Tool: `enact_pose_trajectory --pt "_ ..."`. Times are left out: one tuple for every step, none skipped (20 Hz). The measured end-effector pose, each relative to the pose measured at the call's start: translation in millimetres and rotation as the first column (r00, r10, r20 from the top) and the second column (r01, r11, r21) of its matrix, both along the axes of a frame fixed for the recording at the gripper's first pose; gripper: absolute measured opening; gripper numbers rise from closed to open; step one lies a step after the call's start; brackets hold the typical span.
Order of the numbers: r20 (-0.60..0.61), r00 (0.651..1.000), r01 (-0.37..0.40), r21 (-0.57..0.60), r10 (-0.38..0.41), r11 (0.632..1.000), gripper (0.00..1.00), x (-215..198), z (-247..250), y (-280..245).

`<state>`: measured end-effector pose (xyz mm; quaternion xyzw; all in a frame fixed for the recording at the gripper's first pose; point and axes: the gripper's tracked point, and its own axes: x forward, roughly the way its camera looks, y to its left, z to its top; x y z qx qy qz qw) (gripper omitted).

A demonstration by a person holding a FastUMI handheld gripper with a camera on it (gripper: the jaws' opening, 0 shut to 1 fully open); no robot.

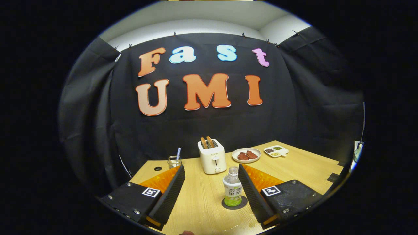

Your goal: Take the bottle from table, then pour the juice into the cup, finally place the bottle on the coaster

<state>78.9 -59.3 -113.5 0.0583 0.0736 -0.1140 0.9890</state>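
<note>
Cup (174, 161) half hidden behind fingers (169, 191)

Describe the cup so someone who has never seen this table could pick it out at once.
Start at the white toaster at the back of the wooden table. The cup stands beside it, just past the tip of one finger of the open gripper, on the side away from the bottle. It is the clear glass with a striped straw.
</note>
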Motion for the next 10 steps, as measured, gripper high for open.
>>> enact_pose_trajectory --pt "0.02 1.0 -0.016 -0.006 0.016 1.0 0.97 -10 10 7" --pt "0.037 0.999 -0.028 -0.011 0.028 1.0 0.97 -20 20 14" --pt "0.056 0.998 -0.035 -0.014 0.035 0.999 0.97 -29 30 19" --pt "0.072 0.996 -0.043 -0.011 0.044 0.999 0.97 -36 37 24" --pt "0.088 0.994 -0.056 -0.008 0.057 0.998 0.97 -43 43 32" --pt "0.094 0.993 -0.069 -0.009 0.07 0.998 0.97 -49 48 38" --pt "0.091 0.992 -0.092 -0.017 0.093 0.996 0.97 -57 48 44" --pt "0.096 0.989 -0.111 -0.025 0.113 0.994 0.97 -62 51 50" --pt "0.107 0.986 -0.125 -0.033 0.128 0.992 0.97 -67 56 55" --pt "0.12 0.983 -0.137 -0.042 0.141 0.99 0.97 -70 60 59"
